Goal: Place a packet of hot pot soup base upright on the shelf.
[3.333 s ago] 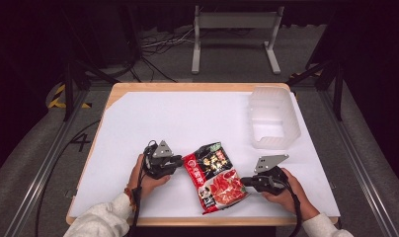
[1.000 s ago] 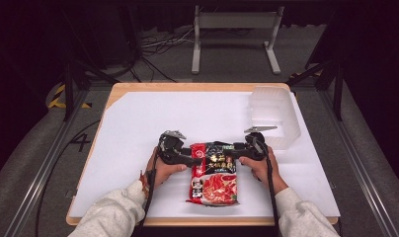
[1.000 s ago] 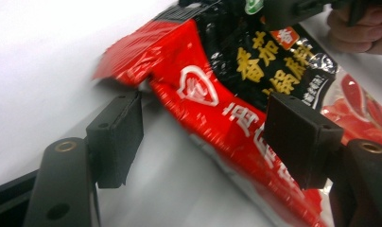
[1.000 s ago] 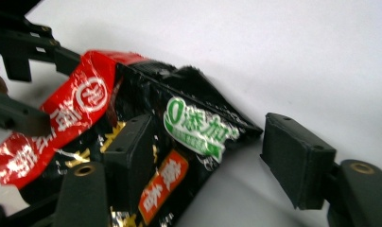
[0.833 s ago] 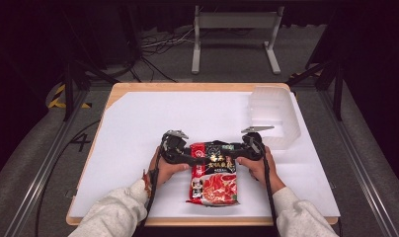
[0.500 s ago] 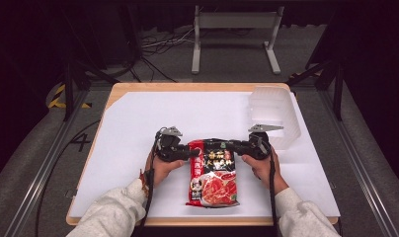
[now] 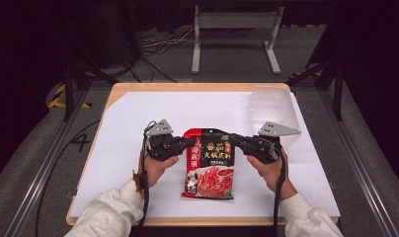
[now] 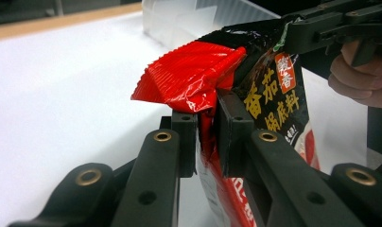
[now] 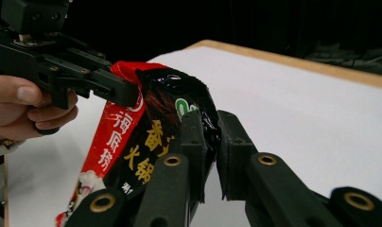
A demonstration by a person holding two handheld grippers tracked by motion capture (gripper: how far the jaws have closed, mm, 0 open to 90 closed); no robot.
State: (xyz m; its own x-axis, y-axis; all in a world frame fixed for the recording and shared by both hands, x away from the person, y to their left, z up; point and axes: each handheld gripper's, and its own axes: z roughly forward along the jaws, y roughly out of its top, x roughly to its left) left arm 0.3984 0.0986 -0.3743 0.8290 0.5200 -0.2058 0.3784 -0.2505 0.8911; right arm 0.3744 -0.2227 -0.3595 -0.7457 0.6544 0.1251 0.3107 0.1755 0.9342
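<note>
Left gripper point(image 8: 205, 130) clamped tight on the red top-left corner of the hotpot soup-base pouch point(image 7: 210, 163); right gripper point(image 9: 212, 142) pinched shut on the black top-right corner. Jaws just closing on both, film crumpled between the pads. Pouch near the front middle of the white-covered table point(image 7: 118, 148), top edge raised between the two grippers, lower end seemingly resting on the sheet. Glossy, soft plastic film, likely slippery and floppy, sagging under a fairly heavy paste filling; best held by the flat sealed corners, as now, not the bulging middle. Clear plastic tub point(image 7: 272, 106) at the far right corner, apparently holding nothing, well apart from the pouch.
</note>
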